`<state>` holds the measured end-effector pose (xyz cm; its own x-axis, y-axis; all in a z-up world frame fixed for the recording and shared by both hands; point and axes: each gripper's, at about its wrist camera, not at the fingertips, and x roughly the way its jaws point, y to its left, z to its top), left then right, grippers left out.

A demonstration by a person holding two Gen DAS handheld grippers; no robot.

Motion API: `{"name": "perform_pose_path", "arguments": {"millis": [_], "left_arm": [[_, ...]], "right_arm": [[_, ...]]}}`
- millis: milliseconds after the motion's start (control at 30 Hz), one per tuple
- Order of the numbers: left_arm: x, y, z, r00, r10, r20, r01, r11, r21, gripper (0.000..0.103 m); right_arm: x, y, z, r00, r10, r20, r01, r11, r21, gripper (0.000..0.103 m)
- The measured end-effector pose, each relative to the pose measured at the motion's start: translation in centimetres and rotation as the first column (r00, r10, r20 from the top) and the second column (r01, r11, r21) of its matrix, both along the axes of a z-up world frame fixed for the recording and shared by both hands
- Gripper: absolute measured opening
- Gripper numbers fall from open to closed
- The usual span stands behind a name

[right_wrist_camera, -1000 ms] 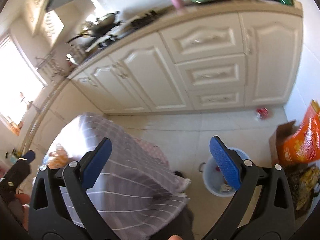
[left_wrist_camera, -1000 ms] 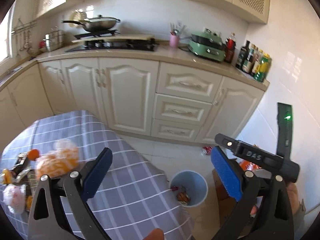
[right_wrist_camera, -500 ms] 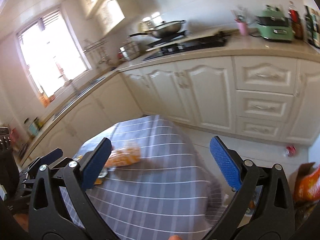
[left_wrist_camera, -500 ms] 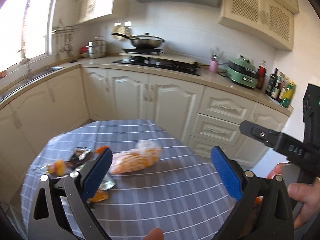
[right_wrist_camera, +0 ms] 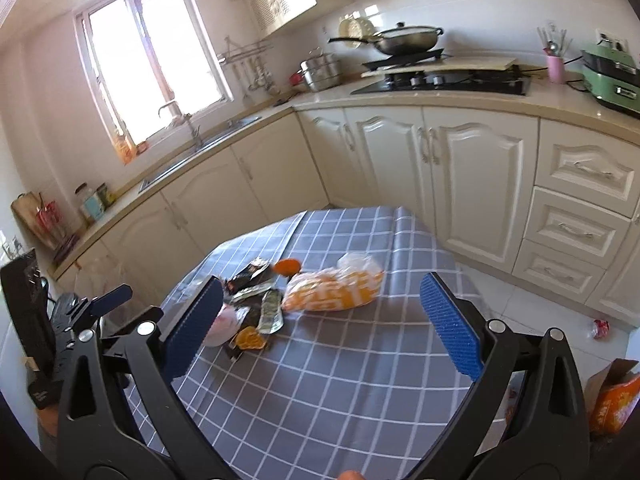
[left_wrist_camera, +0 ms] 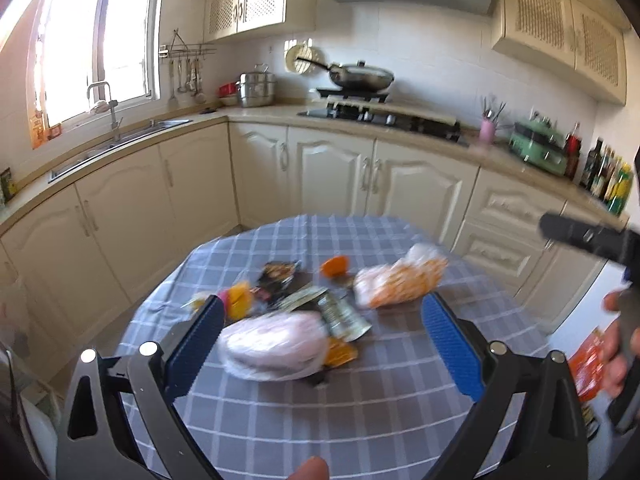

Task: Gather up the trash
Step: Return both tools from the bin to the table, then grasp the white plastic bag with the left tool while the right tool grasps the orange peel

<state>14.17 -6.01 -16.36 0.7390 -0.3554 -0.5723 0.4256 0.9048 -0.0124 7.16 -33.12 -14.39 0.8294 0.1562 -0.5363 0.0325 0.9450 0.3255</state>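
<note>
Trash lies in a heap on the grey checked tablecloth (left_wrist_camera: 360, 408) (right_wrist_camera: 360, 380). An orange-and-white plastic bag (left_wrist_camera: 400, 280) (right_wrist_camera: 332, 288) is on the right of the heap. A crumpled pink-white bag (left_wrist_camera: 276, 344) (right_wrist_camera: 222, 326) is nearest me, with silver and black wrappers (left_wrist_camera: 340, 312) (right_wrist_camera: 260, 296) and orange peel (left_wrist_camera: 335, 265) (right_wrist_camera: 287, 266) around it. My left gripper (left_wrist_camera: 320, 336) hangs open above the pink-white bag, holding nothing. My right gripper (right_wrist_camera: 320, 320) is open over the table, short of the orange bag, and also shows at the right edge of the left wrist view (left_wrist_camera: 580, 236).
Cream kitchen cabinets (right_wrist_camera: 460, 168) run behind the table, with a stove and wok (left_wrist_camera: 360, 76), a sink (left_wrist_camera: 132, 132) under the window and bottles (left_wrist_camera: 608, 180) on the counter. An orange package in a cardboard box (right_wrist_camera: 612, 396) and a small red scrap (right_wrist_camera: 600, 326) lie on the floor at right.
Both views have swung up and left, from the floor and the blue bin to the table. The trash heap now sits between the fingers of each gripper. Both stayed open.
</note>
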Motion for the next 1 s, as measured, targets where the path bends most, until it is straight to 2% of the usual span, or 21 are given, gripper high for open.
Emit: {"name": "perform_pose_path", "arguments": {"millis": [200,400,500,533,567,600,633,667,867,933,1000], "left_arm": [[2.1,0.8,-4.3,1.0,0.009,-0.03,-0.005,0.993,0.12,0.097],[5.1,0.2,-6.7,0.999,0.022,-0.038,-0.016,0.989,0.147,0.097],[6.1,-0.7,-8.0,0.998,-0.035,-0.047,0.043,0.984,0.175,0.096],[6.4,-0.8,-8.4,0.997,-0.051,-0.064,0.062,0.983,0.174,0.095],[6.6,-0.9,-8.7,0.995,-0.056,-0.08,0.069,0.984,0.165,0.072],[7.1,-0.7,-9.2,0.991,-0.063,-0.116,0.079,0.986,0.145,0.064],[7.3,-0.5,-9.3,0.99,-0.065,-0.128,0.081,0.989,0.126,0.063],[7.1,-0.1,-9.1,0.99,-0.071,-0.124,0.084,0.991,0.104,0.058],[6.3,1.8,-8.6,0.992,-0.045,-0.121,0.05,0.998,0.039,0.052],[5.9,3.3,-8.2,0.993,-0.005,-0.122,0.006,1.0,0.006,0.052],[5.7,4.6,-7.9,0.992,0.026,-0.121,-0.028,0.999,-0.02,0.052]], "right_arm": [[1.5,2.3,-2.7,0.997,0.039,-0.072,-0.039,0.999,0.001,0.097],[2.9,3.7,-5.1,0.986,0.073,-0.153,-0.075,0.997,-0.01,0.097],[3.5,4.5,-6.0,0.979,0.092,-0.183,-0.098,0.995,-0.022,0.097],[3.7,4.6,-6.3,0.976,0.1,-0.193,-0.106,0.994,-0.022,0.097],[4.0,5.0,-6.9,0.972,0.114,-0.206,-0.121,0.992,-0.023,0.097],[4.2,5.3,-7.3,0.968,0.127,-0.216,-0.135,0.991,-0.025,0.097],[4.6,5.8,-7.8,0.963,0.143,-0.229,-0.154,0.988,-0.031,0.097],[4.8,6.1,-8.1,0.96,0.153,-0.236,-0.165,0.986,-0.034,0.097],[7.1,9.8,-11.0,0.92,0.263,-0.292,-0.289,0.956,-0.05,0.096],[7.9,11.1,-11.7,0.906,0.297,-0.302,-0.329,0.942,-0.06,0.086],[8.7,12.3,-12.1,0.896,0.321,-0.305,-0.358,0.931,-0.073,0.082]]}}
